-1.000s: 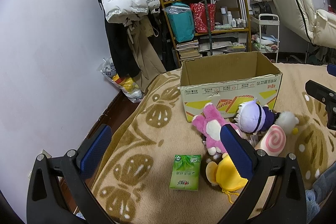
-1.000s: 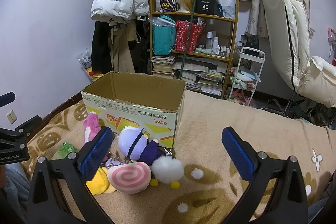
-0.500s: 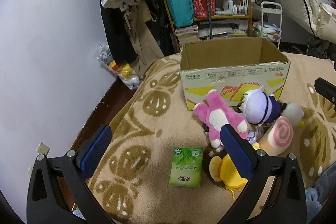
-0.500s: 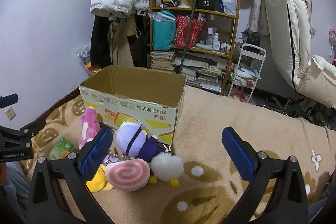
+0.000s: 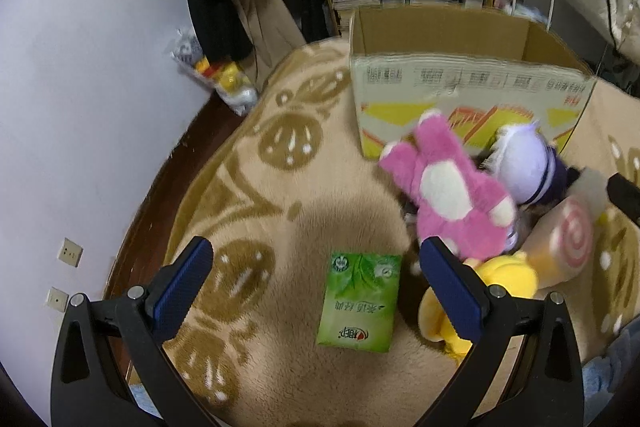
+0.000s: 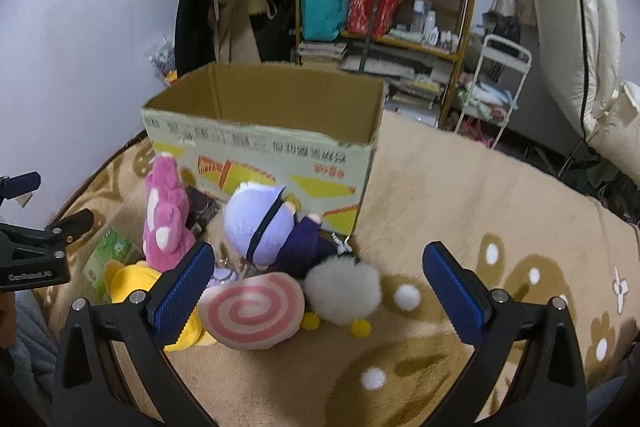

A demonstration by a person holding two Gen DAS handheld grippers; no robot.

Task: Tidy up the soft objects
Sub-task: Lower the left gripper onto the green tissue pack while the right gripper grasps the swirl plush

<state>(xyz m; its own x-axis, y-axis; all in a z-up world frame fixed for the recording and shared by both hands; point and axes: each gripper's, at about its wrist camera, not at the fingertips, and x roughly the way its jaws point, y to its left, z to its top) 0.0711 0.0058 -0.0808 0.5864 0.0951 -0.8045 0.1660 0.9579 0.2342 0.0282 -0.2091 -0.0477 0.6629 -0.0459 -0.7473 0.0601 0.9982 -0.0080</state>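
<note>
Both wrist cams high, angled down, near; shared: cardboard box [image 5: 468, 83] [image 6: 260, 147] w/ plush pile.

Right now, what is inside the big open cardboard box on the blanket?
The cardboard box shows only bare brown inner walls; no toy is visible inside. Its floor is hidden behind the front wall, so I cannot confirm that it is empty.

Showing black angular gripper [image 5: 316, 283] frames with silver screws and ribbed blue pads [image 6: 182, 283]; wearing what is possibly a grey-blue sleeve [image 5: 610, 383].
</note>
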